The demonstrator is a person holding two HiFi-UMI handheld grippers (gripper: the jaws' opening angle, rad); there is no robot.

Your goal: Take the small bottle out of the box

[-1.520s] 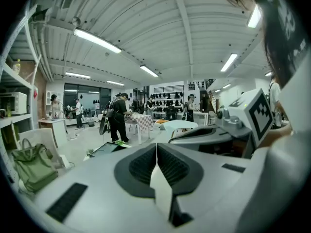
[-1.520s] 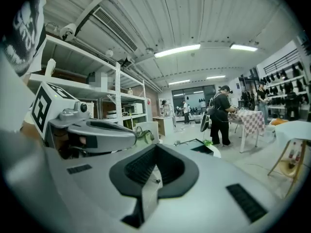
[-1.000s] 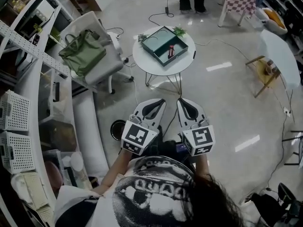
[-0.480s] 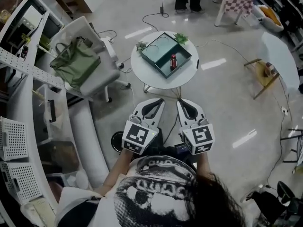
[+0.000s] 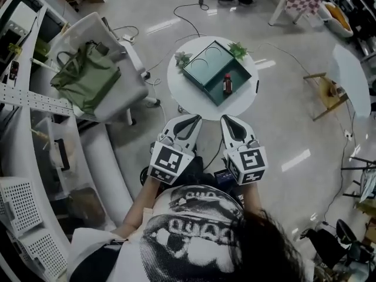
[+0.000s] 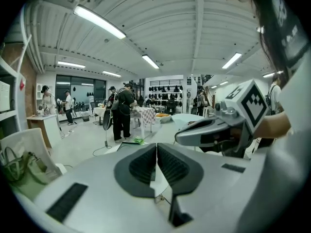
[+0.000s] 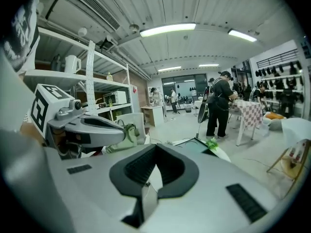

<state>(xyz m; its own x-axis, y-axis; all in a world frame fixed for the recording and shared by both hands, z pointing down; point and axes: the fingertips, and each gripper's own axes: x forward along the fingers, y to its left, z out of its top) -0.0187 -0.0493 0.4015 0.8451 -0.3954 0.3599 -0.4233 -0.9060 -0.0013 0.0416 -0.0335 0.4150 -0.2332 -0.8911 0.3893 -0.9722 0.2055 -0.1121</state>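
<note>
Small bottle (image 5: pixel 227 84) in box (image 5: pixel 202 70) on worktop (image 5: pixel 245 103), ahead of your left claw (image 5: pixel 190 118), right claw (image 5: pixel 226 118); both clenched, empty.

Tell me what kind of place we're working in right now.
Probably a large open lab or studio shared by several crews: metal shelving along one side, cables trailing over a polished floor, a small round table, and other people standing at tables further off.

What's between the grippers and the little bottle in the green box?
Head view: only the round white table's near rim and the green box's wall, before the small dark bottle.
</note>
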